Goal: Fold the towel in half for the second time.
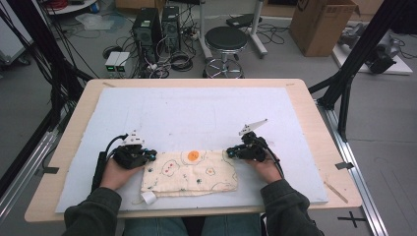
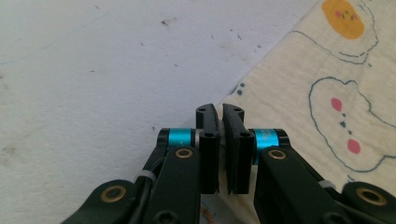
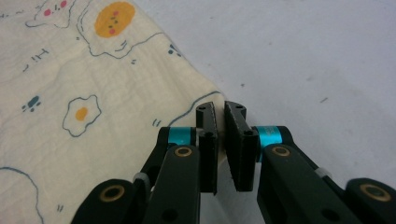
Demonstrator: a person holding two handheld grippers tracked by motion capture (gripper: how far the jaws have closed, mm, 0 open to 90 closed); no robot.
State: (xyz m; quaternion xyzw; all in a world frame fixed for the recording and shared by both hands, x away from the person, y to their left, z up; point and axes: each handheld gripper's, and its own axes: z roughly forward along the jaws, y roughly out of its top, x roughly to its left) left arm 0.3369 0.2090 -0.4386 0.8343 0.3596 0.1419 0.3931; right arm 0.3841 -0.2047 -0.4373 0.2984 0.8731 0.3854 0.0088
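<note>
**Cloth pinched at both far corners, long axis strung between the jaws**

Folded cream cloth with egg and animal prints, flat on the white mat near the table's front edge; long axis left to right, matching the line between the two hands; white tag sticking out at the near left corner. Far left corner caught by the left gripper; in the left gripper view, jaws drawn nearly together, a sliver of pale fabric between the pads, cloth spreading away to the right. Far right corner caught by the right gripper; in the right gripper view, jaws likewise closed on the hem, cloth spreading off to the left. Each hand equally near its own corner, neither favoured; body of the cloth hanging back toward the person from both pinch points. Likely call for a joint lift or a fold toward the near edge, kept level to hold the edge taut. Beyond the wooden table, a black stool and a cardboard box on the floor.
</note>
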